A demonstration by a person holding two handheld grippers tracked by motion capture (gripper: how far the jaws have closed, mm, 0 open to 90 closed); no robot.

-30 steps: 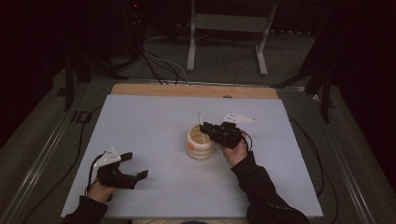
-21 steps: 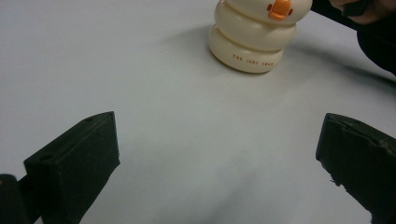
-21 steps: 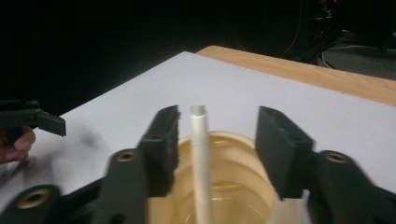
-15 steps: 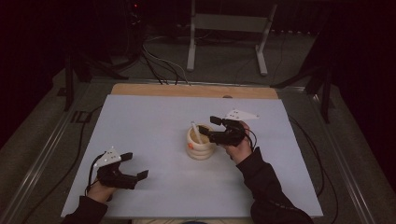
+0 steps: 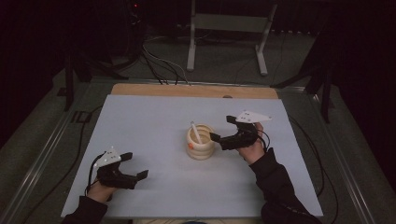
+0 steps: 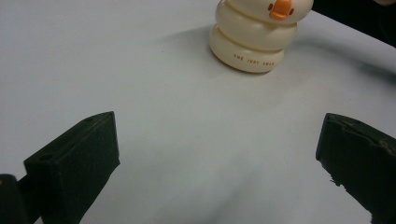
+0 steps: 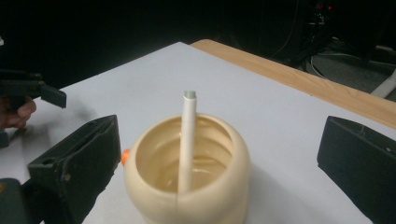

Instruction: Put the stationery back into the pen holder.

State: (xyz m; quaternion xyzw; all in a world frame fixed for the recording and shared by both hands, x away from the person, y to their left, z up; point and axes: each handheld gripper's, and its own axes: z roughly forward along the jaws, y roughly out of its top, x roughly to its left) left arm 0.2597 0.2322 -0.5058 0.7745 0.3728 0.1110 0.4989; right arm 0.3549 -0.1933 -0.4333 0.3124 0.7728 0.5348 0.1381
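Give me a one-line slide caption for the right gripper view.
Open right gripper facing a cream ribbed cup with a white straw standing inside.

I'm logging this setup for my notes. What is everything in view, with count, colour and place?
cup: one, cream, ringed, orange beak, mid-table
straw: one, white, standing in the cup
table: one, pale grey top, wooden far edge
metal stand: one, grey, on the floor behind
cables: several, dark, on the floor
left claw: one, black, open, resting near left
right claw: one, black, open, beside the cup, just opened, nothing between
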